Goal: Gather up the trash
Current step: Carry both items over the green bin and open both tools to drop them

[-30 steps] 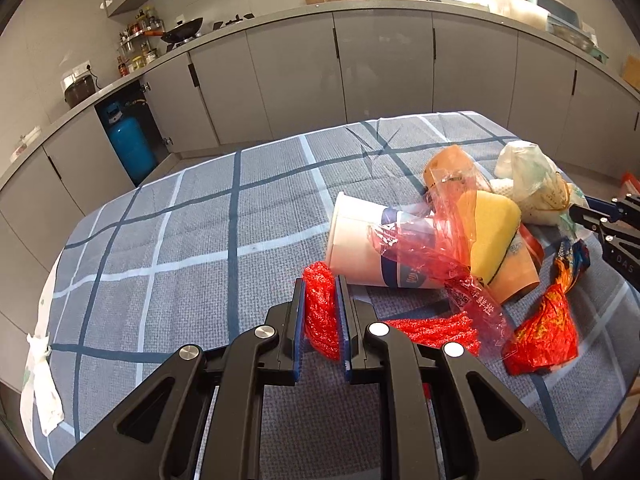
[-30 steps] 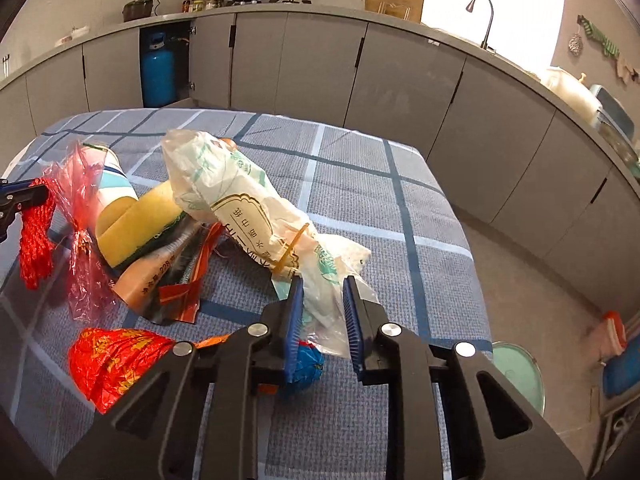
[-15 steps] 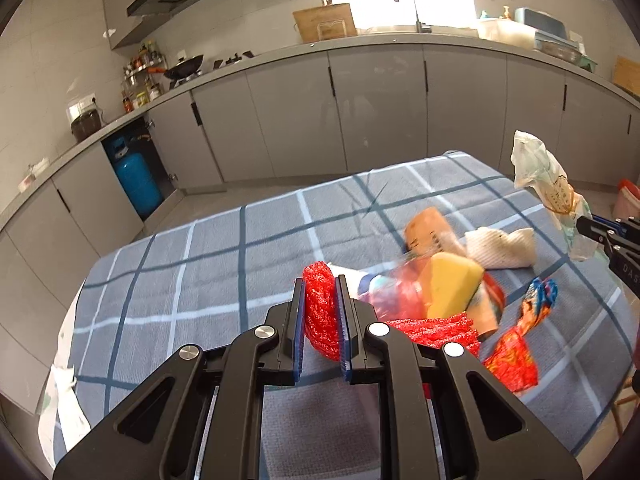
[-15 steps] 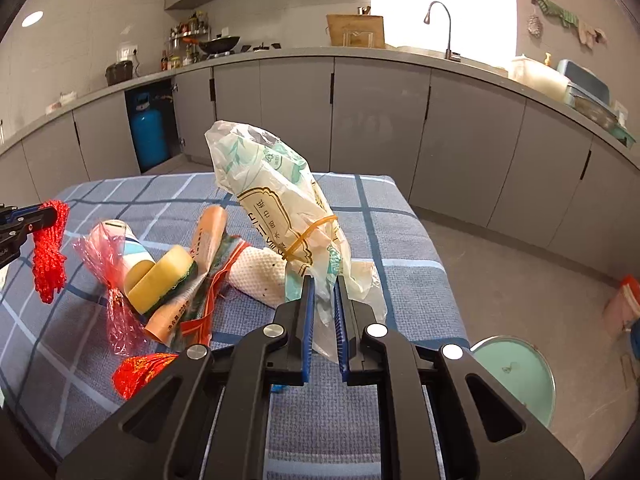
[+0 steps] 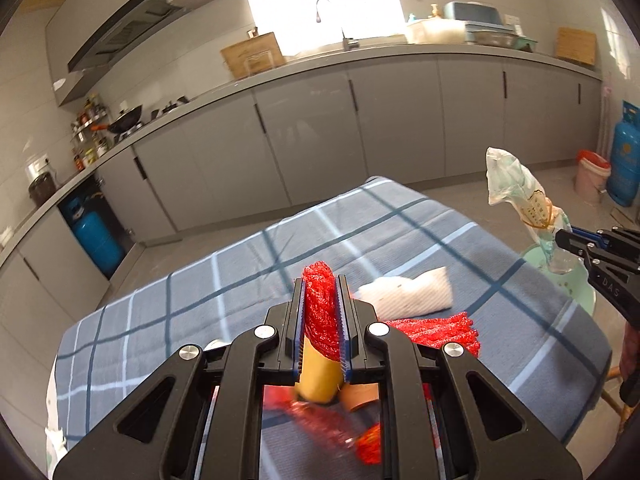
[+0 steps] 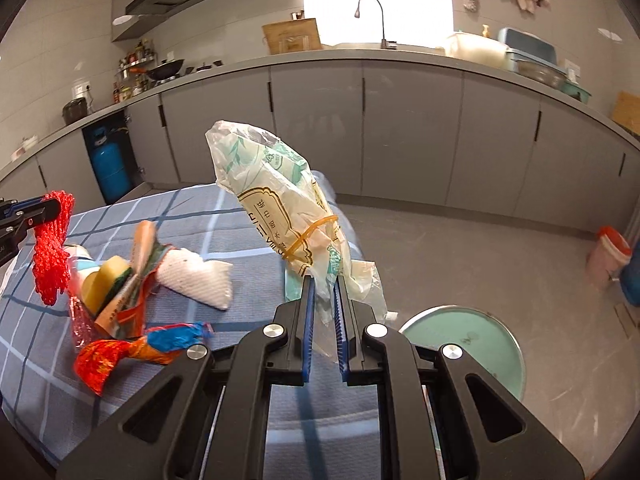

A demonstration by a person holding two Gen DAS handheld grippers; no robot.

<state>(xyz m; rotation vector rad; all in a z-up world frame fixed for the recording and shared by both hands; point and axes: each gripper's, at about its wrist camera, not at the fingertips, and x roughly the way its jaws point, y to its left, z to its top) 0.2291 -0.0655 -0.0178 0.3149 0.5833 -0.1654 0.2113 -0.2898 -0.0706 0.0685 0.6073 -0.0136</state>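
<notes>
The left gripper [image 5: 320, 312], low in the centre of its own frame, is clamped narrow on a bunched red mesh bag [image 5: 319, 312], which hangs at the far left of the right wrist view. The right gripper [image 6: 323, 320], at the bottom centre of its frame, pinches the lower end of a crumpled white-and-green plastic bag [image 6: 280, 204] bound with a rubber band [image 6: 310, 236]; the bag stands up above the jaws, clear of the table. On the blue checked tablecloth [image 6: 40, 384], left of centre, lie a white napkin wad [image 6: 200, 276], a yellow sponge [image 6: 104, 284] and a red-and-blue foil wrapper [image 6: 132, 354]. A green round bin lid [image 6: 472, 344] sits on the floor at lower right.
</notes>
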